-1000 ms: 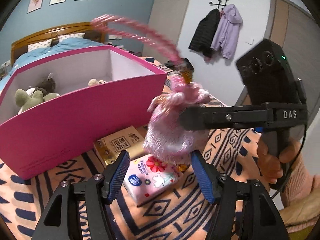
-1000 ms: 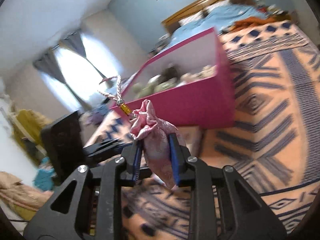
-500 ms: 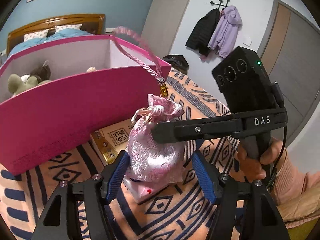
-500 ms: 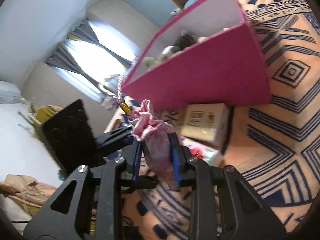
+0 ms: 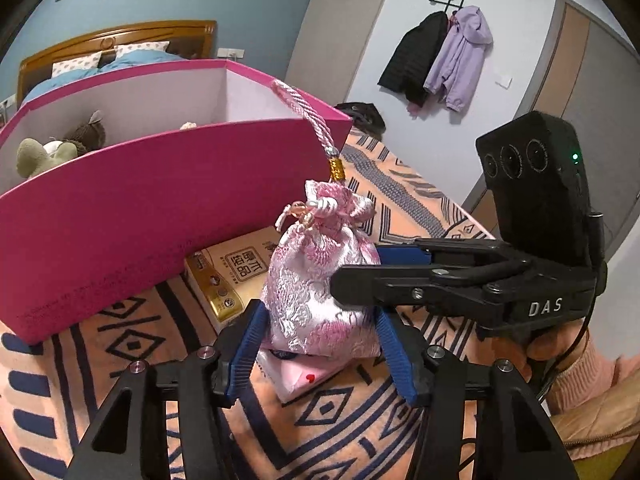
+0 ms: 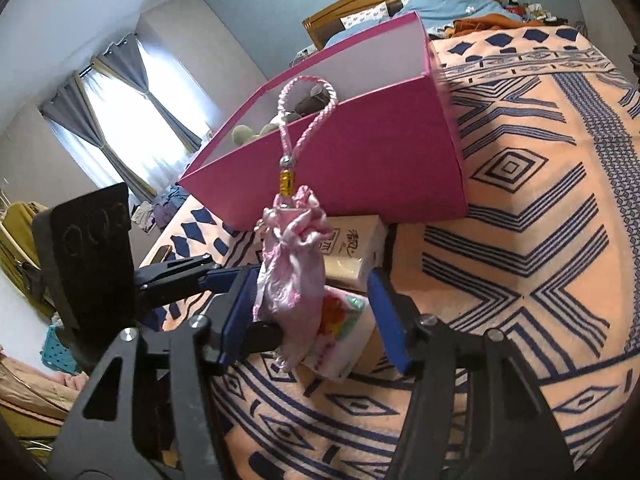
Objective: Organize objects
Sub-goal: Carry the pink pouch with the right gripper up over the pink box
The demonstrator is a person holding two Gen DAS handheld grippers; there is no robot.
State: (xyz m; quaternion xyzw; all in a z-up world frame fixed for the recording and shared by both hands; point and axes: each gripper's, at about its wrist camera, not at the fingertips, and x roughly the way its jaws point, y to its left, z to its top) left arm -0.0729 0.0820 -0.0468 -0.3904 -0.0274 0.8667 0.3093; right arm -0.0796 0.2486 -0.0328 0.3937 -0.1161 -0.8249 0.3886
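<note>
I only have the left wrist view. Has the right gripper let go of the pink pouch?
Observer: Yes. In the right wrist view the right gripper has just been opening, and one of its pads stands well clear of the pink brocade pouch.
Operator: Is the left gripper on it?
Observer: The left gripper has been closing. Seen from the right wrist, its fingers lie along both faces of the pouch and seem to touch it.
Operator: What's underneath?
Observer: A floral tissue pack. Your view hides the flower print. I can't tell whether the pouch rests on it.
</note>
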